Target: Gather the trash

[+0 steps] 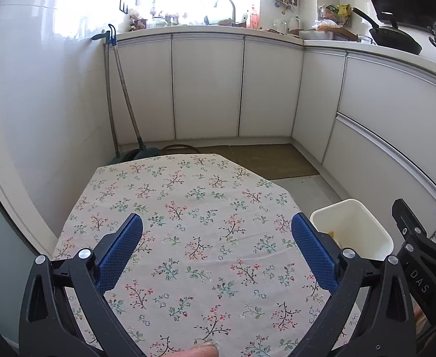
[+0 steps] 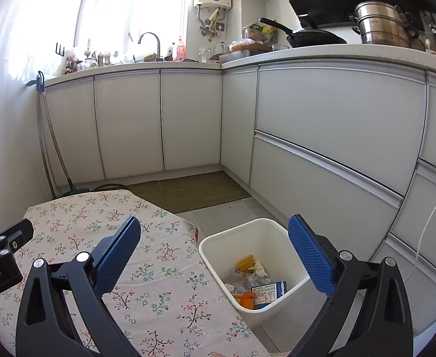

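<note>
A white plastic bin point(image 2: 218, 247) stands on the floor just right of the table. Inside it lies trash point(image 2: 255, 285): a blue carton, orange and yellow scraps, crumpled paper and clear wrap. My right gripper point(image 2: 215, 235) hangs open above the table's right edge and the bin, holding nothing. In the left wrist view the bin point(image 1: 370, 229) shows at the right, beside the table. My left gripper point(image 1: 216, 229) is open over the flowered tablecloth point(image 1: 188, 208), with nothing between its blue pads. The right gripper's body point(image 1: 417, 238) shows at that view's right edge.
White kitchen cabinets point(image 2: 322, 136) wrap around the back and right. A broom and dustpan point(image 1: 122, 98) lean in the back left corner. A brown mat point(image 1: 265, 160) lies on the floor beyond the table. A fingertip point(image 1: 201, 351) shows at the bottom edge.
</note>
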`<state>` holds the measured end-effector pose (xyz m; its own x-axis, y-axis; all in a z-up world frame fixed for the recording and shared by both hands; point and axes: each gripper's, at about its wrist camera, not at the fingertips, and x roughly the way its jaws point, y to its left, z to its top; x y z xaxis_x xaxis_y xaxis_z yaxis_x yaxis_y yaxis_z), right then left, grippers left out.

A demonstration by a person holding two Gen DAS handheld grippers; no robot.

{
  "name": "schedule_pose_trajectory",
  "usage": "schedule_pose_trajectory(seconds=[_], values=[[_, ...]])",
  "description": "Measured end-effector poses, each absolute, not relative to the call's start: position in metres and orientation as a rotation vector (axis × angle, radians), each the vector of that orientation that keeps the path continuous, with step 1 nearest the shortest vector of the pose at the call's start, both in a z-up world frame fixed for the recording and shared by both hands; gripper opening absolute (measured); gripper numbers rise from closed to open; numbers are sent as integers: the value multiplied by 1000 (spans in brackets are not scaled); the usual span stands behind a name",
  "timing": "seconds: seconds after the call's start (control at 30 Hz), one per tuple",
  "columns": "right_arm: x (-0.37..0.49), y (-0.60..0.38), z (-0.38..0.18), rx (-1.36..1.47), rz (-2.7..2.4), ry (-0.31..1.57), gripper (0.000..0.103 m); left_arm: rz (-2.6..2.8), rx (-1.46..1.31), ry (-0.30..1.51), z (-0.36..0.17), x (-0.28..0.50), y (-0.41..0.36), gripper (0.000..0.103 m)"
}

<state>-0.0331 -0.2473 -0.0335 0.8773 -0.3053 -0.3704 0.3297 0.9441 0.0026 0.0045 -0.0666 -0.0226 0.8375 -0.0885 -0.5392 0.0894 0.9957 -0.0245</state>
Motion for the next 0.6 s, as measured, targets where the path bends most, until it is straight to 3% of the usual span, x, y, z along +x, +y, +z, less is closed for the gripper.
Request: schedule_pose_trajectory(seconds=[0.6], values=[[-33, -252, -33, 85, -325, 379, 96, -102, 7, 585, -27, 6, -73, 96]])
